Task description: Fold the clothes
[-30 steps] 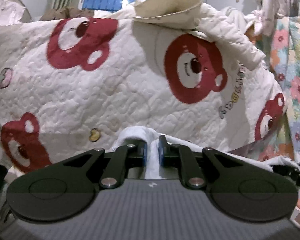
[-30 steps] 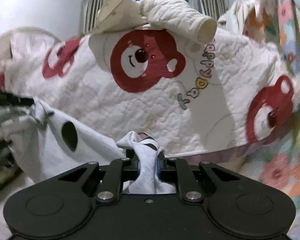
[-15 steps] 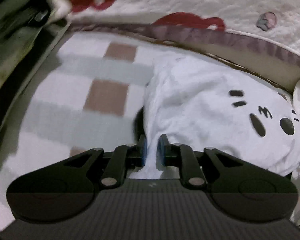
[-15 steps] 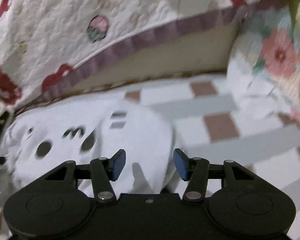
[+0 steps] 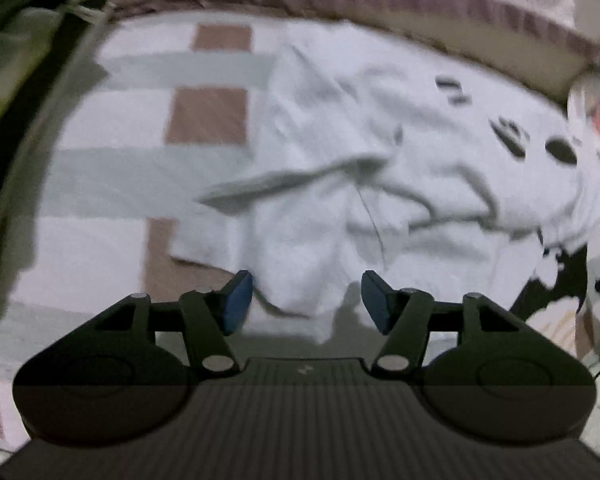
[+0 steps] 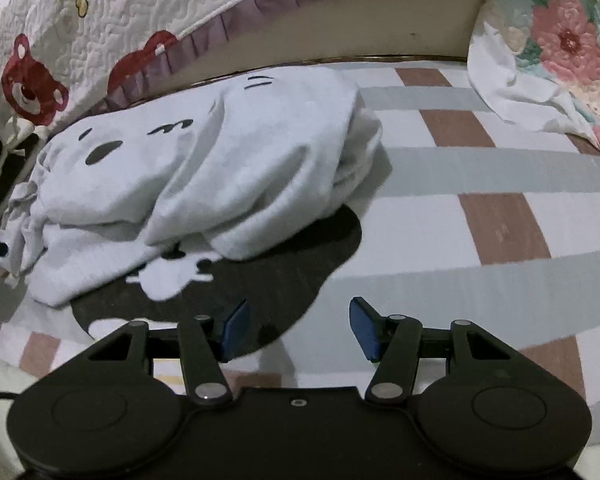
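Note:
A white garment [image 5: 380, 184] printed with black face marks lies crumpled on the checked bed sheet [image 5: 112, 240]. In the left wrist view my left gripper [image 5: 306, 302] stands open, its blue pads either side of the garment's near edge, gripping nothing. The right wrist view shows the same white garment [image 6: 204, 168] heaped at the left centre, part of it lying on a dark patch. My right gripper [image 6: 298, 330] is open over the sheet, nearer than the garment and apart from it.
A quilted blanket with red bears [image 6: 80, 28] hangs along the far side, edged by a purple trim [image 5: 480, 4]. A floral quilt and a white cloth [image 6: 540, 60] lie at the right. Dark objects [image 5: 16, 60] crowd the left edge. Checked sheet [image 6: 480, 184] spreads rightwards.
Both grippers came down from in front of the bear blanket to the bed. The right one let go of the garment first, then the left opened too, and the garment now lies loose.

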A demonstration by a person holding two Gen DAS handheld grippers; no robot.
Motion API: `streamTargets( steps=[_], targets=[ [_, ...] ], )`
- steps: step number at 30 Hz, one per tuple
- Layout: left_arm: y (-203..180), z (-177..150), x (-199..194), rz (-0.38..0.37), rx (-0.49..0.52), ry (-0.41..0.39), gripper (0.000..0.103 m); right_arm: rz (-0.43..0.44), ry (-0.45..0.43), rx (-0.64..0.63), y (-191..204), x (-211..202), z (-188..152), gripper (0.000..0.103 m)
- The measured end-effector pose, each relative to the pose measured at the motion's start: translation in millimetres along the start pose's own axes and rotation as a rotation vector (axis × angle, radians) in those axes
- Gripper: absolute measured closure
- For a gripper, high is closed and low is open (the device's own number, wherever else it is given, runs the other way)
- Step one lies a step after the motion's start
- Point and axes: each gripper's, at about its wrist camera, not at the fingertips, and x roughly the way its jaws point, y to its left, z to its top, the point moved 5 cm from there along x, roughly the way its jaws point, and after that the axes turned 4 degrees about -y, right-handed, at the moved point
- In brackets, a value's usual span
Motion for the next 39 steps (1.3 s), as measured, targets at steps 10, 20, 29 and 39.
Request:
streamTargets(
  steps=[10, 20, 29, 39],
  targets=[
    [24, 13, 4, 0.079, -0.117, -0.119, 0.033, 0.068, -0.043, 0.051, 18, 24, 2, 0.042],
    [20, 6, 12, -0.046, -0.249, -0.100, 0.026, 0.096, -0.091, 0.014, 35, 46, 9, 0.014],
    [17, 30, 27, 0.014, -0.228, -0.162, 0.084, 0.017, -0.135, -0.042, 45, 62, 36, 0.089],
    [-4, 50, -94, 0.142, -0.097, -0.473, 0.096, 0.000, -0.508, 0.037, 21, -91, 94, 0.094]
  ],
)
